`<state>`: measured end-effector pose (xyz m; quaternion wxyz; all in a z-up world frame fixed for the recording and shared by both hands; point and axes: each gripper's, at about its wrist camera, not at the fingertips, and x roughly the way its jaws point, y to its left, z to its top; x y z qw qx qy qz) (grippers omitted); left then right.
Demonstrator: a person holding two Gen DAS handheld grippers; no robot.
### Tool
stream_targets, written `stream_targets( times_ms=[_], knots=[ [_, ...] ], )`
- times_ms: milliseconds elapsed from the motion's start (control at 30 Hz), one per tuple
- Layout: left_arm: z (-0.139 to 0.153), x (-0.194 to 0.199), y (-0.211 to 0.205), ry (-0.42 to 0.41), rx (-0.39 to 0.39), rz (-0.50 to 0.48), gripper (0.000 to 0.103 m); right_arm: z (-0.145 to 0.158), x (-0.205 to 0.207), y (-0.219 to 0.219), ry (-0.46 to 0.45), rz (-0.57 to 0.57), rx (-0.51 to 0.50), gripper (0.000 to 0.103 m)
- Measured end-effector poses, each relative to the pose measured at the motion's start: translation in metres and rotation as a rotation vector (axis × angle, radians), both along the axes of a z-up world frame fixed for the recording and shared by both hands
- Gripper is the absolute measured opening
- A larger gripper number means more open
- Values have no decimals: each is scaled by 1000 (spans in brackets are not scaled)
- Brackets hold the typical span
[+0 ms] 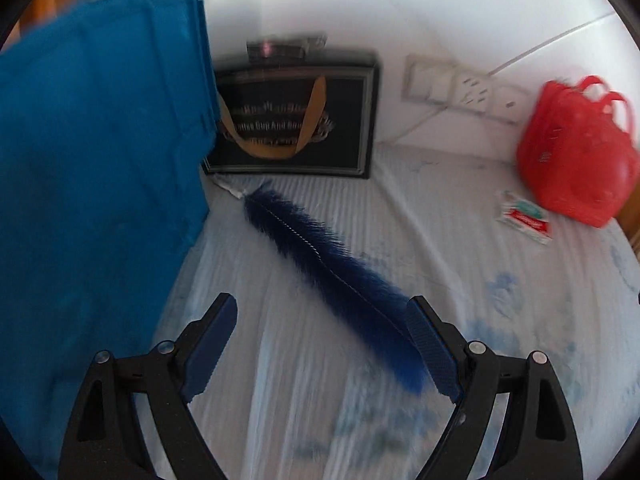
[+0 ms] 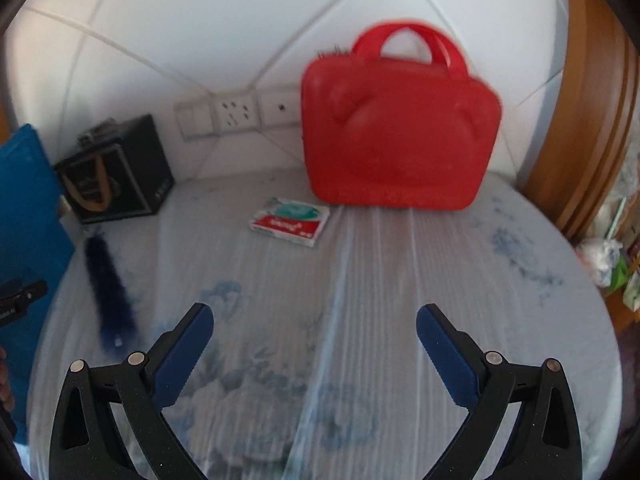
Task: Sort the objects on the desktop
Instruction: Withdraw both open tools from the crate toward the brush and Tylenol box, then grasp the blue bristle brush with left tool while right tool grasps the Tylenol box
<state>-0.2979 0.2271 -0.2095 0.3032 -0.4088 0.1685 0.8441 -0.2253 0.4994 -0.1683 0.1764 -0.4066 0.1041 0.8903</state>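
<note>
A long, fluffy dark-blue duster (image 1: 332, 276) lies slantwise on the counter (image 1: 460, 304), which wears a pale, ribbed cloth with faded blue flower prints. Its near tip lies just beside the left claw (image 1: 322, 322)'s right-hand finger, not between the pads. Both claws stand wide apart and empty; the right claw (image 2: 314, 322) hangs over bare cloth, the duster off to its left. A small red-and-white carton (image 2: 290, 222) lies flat before a glossy red moulded case (image 2: 400, 128) with loop handles. A black box (image 1: 296, 120) with a tan strap stands against the white tiled wall by the sockets (image 1: 460, 88). A blue board (image 1: 96, 152) leans at left.
</note>
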Motion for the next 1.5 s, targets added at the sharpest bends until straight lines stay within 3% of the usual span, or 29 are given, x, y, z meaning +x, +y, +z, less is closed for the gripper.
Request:
stream_targets(
  times_ms=[133, 233, 333, 400, 467, 567, 667, 733, 800, 933, 1167, 1267, 1333, 1367, 1433, 1500],
  knots=[
    [-45, -44, 31, -47, -23, 46, 86, -40, -43, 32, -38, -7, -69, 103],
    [-77, -71, 47, -96, -44, 86, 80, -67, -81, 51, -55, 3, -102, 103],
    [-105, -88, 54, -164, -63, 82, 65, -91, -116, 63, -80, 27, -114, 103],
    [-104, -87, 56, -103, -64, 61, 63, -101, -133, 64, -90, 45, -92, 103],
    [-101, -89, 55, -100, -37, 29, 46, -115, -152, 65, -102, 70, -86, 103],
    [-97, -88, 45, -102, -44, 3, 30, -122, -169, 50, -122, 118, -66, 103],
    [-92, -80, 17, -79, -77, 2, 26, -116, -172, 14, -117, 284, -127, 100],
    [-89, -76, -1, -59, -113, 24, 25, -111, -166, -10, -110, 388, -181, 92],
    [-85, -73, -16, -44, -136, 48, 25, -103, -159, -18, -91, 398, -173, 92],
    [-79, -75, -23, -75, -99, 73, 25, -89, -161, 2, -51, 288, -50, 103],
    [-75, -76, -16, -48, -64, 104, 25, -110, -198, 16, -112, 364, 99, 103],
    [-72, -73, -12, -41, -61, 84, 23, -122, -214, 24, -120, 398, 46, 103],
    [-69, -60, -8, 1, -94, 49, 21, -123, -216, 26, -120, 358, 22, 102],
    [-69, -53, -8, 18, -107, 30, 20, -122, -214, 25, -121, 341, 20, 101],
    [-66, -35, -11, 38, -121, 0, 20, -116, -203, 16, -127, 315, 21, 77],
    [-58, -14, -20, 57, -123, -23, 18, -113, -189, 5, -155, 313, 10, 74]
  ],
)
